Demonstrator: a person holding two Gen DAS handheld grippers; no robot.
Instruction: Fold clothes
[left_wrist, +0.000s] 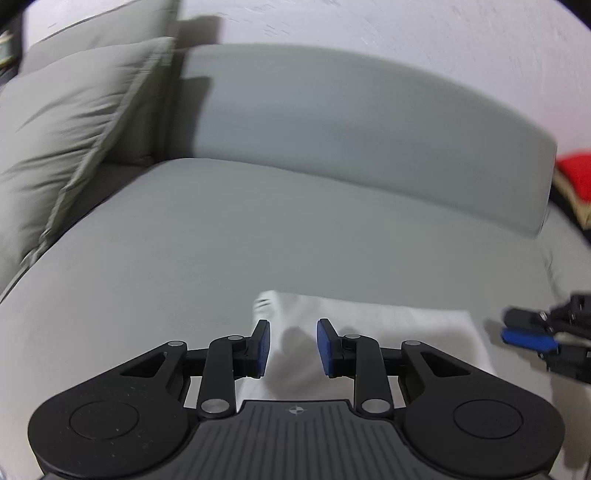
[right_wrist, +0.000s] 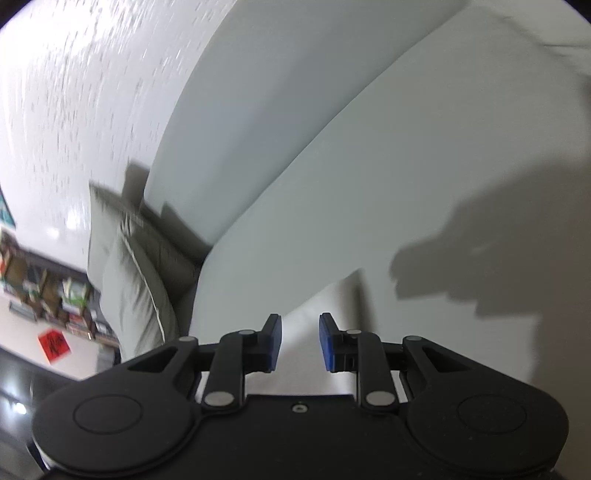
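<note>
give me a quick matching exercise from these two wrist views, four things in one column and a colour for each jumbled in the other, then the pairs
Things:
1. garment
2. sofa seat
3. gripper pads
4. item past the sofa's right end

Colours:
A. red
B. grey
C. white
D. blue

Pairs: 1-C, 2-B, 3-D, 4-A

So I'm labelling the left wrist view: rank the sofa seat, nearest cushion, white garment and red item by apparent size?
1. Sofa seat
2. Cushion
3. White garment, partly hidden
4. Red item, cut off by the frame
</note>
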